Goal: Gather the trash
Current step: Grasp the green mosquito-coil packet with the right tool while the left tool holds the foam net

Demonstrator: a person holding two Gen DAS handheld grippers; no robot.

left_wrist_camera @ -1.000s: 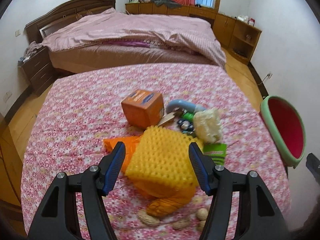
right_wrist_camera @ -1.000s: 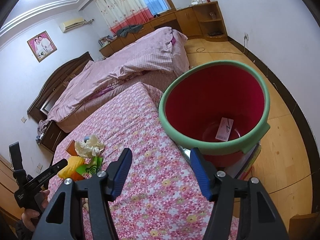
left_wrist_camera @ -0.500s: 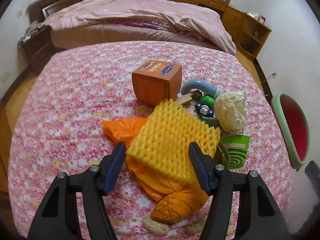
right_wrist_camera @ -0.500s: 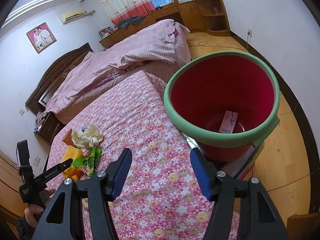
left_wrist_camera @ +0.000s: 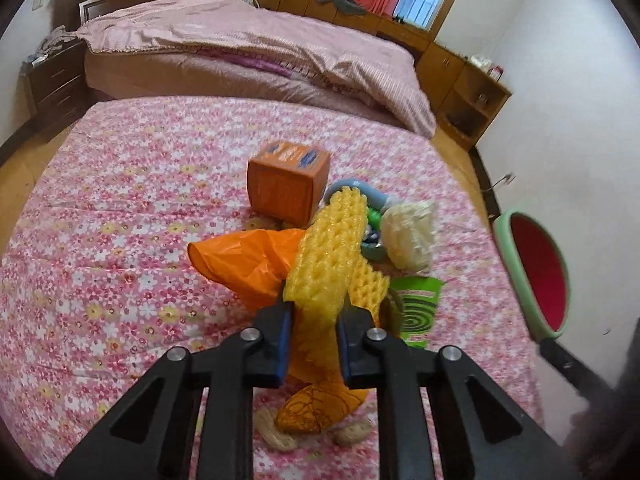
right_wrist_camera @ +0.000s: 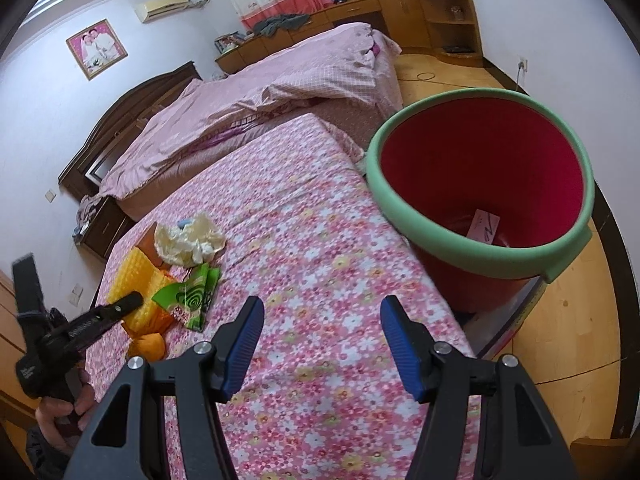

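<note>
- The foam net point(left_wrist_camera: 332, 256) sits in the middle of the table point(left_wrist_camera: 120, 208), its near end pinched between the jaws of the left gripper point(left_wrist_camera: 313, 332).
- A plastic bag point(left_wrist_camera: 244, 260) lies under the net and spreads out to its left.
- Just beyond them, the box point(left_wrist_camera: 288, 188) stands on the table.
- To the right of the net lies a crumpled wrapper point(left_wrist_camera: 412, 236), with a printed packet point(left_wrist_camera: 416, 308) nearer, touching the net's right edge.
- Peanut shells point(left_wrist_camera: 276, 432) lie nearest, at the table's near edge.
- Off the table's right side stands the bin point(right_wrist_camera: 480, 184), a paper slip point(right_wrist_camera: 486, 226) inside it.
- The right gripper point(right_wrist_camera: 322, 344) hangs over the near table, jaws apart, bin to its far right.
- The bed point(left_wrist_camera: 260, 52) lies beyond the table's far edge.
</note>
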